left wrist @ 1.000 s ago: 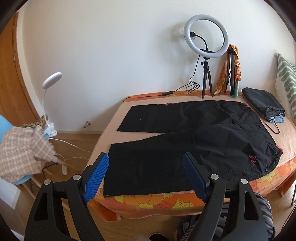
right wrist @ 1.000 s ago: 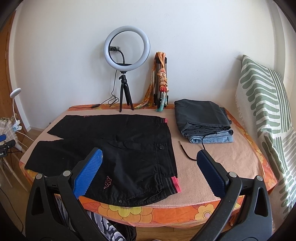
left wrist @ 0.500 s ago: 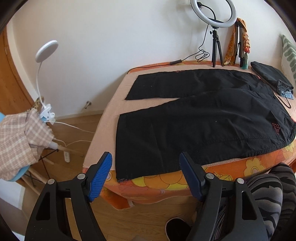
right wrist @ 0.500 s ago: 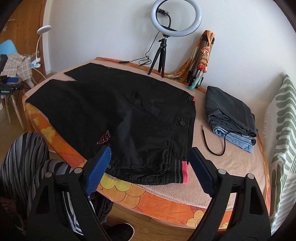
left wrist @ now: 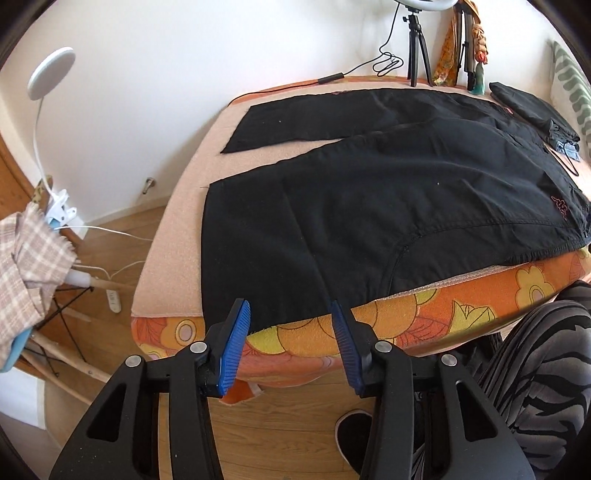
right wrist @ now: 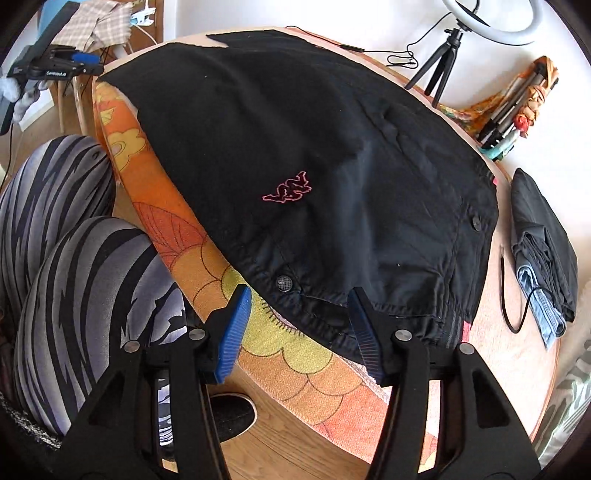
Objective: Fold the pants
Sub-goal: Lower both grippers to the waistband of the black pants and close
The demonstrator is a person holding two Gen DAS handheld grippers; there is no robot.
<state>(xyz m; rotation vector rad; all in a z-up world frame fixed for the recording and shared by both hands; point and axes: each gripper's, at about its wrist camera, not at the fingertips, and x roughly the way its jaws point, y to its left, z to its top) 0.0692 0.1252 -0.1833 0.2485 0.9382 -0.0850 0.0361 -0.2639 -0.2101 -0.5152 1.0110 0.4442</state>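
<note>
Pants (left wrist: 388, 192): one black pair, spread flat on the table (left wrist: 173, 236), both legs laid out, waist end to the right.
Left gripper (left wrist: 288, 317): jaws apart, holding nothing, at the near table edge just before the nearer leg's hem.
Right gripper (right wrist: 301, 302): jaws apart, empty, at the waistband edge by a snap button (right wrist: 283, 283).
Folded clothes (right wrist: 543, 254): one stack, beside the waist.
Ring light (right wrist: 491, 22): one, at the far edge.

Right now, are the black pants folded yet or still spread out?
Spread out. The black pants lie flat on the table, both legs apart and at full length; neither open claw grips them.
</note>
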